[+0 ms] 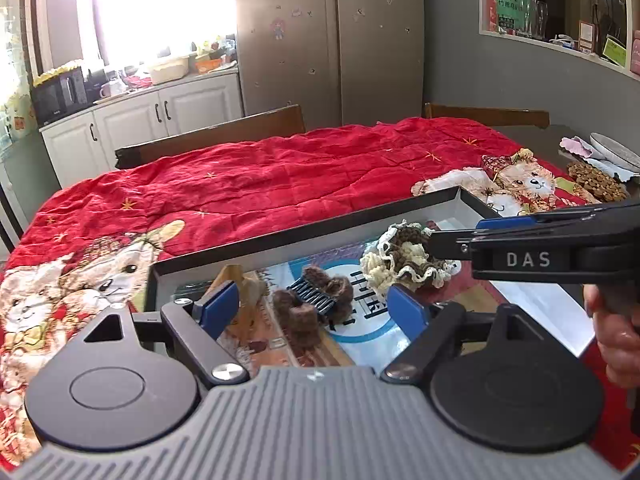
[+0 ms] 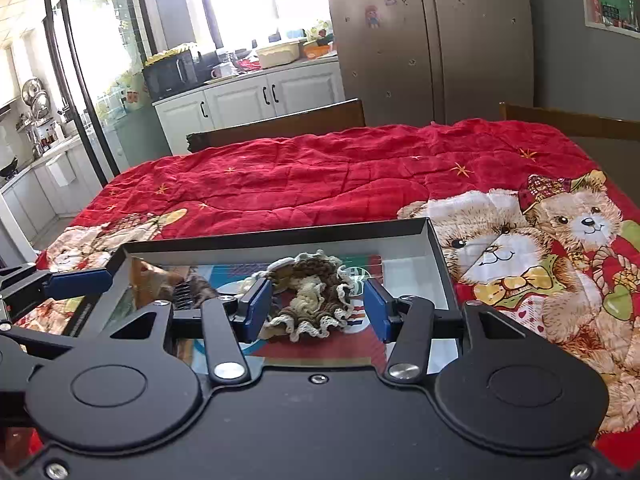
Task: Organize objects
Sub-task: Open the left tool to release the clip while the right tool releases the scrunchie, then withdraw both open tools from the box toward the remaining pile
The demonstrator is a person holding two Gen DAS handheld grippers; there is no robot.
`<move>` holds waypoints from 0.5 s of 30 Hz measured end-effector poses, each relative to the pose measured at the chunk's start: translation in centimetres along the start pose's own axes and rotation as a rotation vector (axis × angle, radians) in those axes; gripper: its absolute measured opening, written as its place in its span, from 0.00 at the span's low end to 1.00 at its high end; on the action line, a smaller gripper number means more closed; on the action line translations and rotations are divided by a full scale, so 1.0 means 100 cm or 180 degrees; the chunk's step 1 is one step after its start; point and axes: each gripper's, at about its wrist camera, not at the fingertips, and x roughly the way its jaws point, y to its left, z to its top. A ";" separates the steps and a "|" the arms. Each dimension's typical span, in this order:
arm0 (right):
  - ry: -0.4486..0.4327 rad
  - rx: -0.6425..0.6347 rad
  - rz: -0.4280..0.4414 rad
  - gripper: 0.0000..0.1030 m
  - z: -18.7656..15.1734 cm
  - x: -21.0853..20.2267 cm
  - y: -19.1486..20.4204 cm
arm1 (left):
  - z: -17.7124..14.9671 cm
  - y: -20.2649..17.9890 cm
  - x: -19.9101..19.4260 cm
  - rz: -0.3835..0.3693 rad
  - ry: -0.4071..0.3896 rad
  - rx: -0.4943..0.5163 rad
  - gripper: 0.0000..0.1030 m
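Tray status: both tongs spread, nothing pinched

Tray [image 1: 304, 240] black-rimmed, shallow, sits on red bear-print quilt [image 1: 280, 176] covering the worktop. Printed sheet lines the tray floor.

Left tongs [image 1: 310, 312] spread wide, blue pads either side of brown furry hair clip [image 1: 316, 304], no contact visible. Clip lies in tray, dark comb teeth facing up, roughly centre in left wrist view. Tan item at 9 o'clock of the clip, inside tray, too blurred to identify.

Right tongs [image 2: 318, 310] also spread, pads flanking cream-and-brown crochet scrunchie [image 2: 310, 300]; left pad looks close to or touching its edge, cannot tell which. Scrunchie rests flat on tray floor, at 2 o'clock of the clip in left wrist view, near the far-right corner.

Right tool body marked "DAS" enters left wrist view from 3 o'clock, over the tray's right edge, hand [image 1: 616, 332] gripping its handle.

Brown beaded mat [image 1: 596, 184] on worktop at 2 o'clock, outside tray
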 end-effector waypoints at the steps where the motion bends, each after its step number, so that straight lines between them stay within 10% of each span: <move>1: 0.0005 0.0002 0.0012 0.48 0.000 -0.003 0.001 | 0.000 0.001 -0.004 0.0014 -0.0013 0.0005 0.86; 15: -0.0031 -0.0250 0.0131 0.48 -0.011 -0.056 0.019 | -0.008 0.004 -0.061 0.0051 -0.0247 0.0057 0.91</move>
